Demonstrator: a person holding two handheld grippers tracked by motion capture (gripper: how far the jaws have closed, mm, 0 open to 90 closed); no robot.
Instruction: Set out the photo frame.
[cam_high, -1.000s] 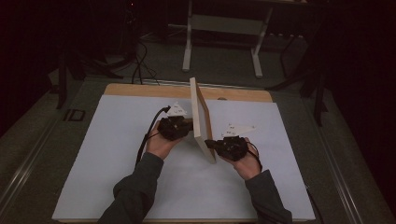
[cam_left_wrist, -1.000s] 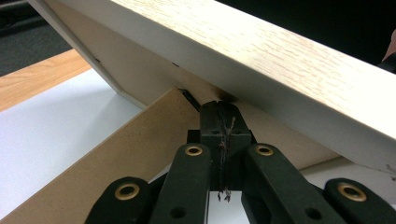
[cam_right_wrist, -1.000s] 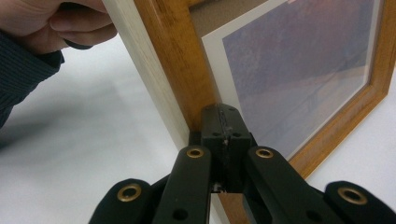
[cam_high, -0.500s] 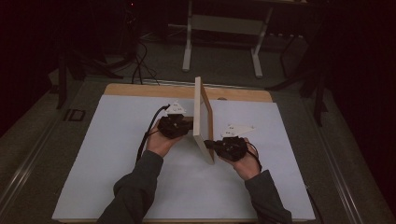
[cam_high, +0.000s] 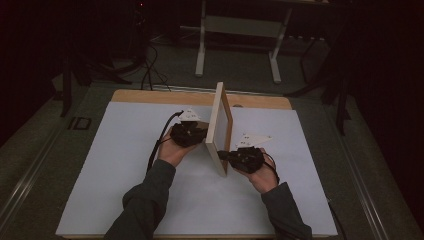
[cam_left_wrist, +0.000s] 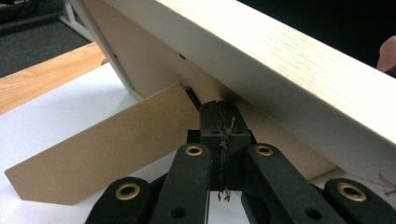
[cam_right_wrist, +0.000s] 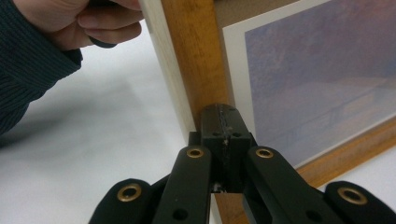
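A wooden picture frame (cam_high: 220, 125) stands on its edge in the middle of the white sheet (cam_high: 125, 175). My left gripper (cam_high: 202, 134) is at its back, and my right gripper (cam_high: 222, 156) is at its front near corner. In the left gripper view the shut jaws' tip (cam_left_wrist: 219, 109) touches the brown backing (cam_left_wrist: 154, 65) beside the folded-out cardboard stand leg (cam_left_wrist: 107, 149). In the right gripper view the shut tip (cam_right_wrist: 219, 114) presses against the wooden border (cam_right_wrist: 191, 56), next to the bluish print (cam_right_wrist: 317, 79). Nothing lies between either pair of jaws.
The sheet covers a wooden board whose far strip (cam_high: 150, 96) shows. A metal stand (cam_high: 240, 30) and cables (cam_high: 150, 65) are on the dark floor behind the table. The other hand (cam_right_wrist: 88, 18) shows at the right gripper view's upper left.
The frame's top edge has swung to the right, so it stands more upright than a second ago. Both hands have kept their places.
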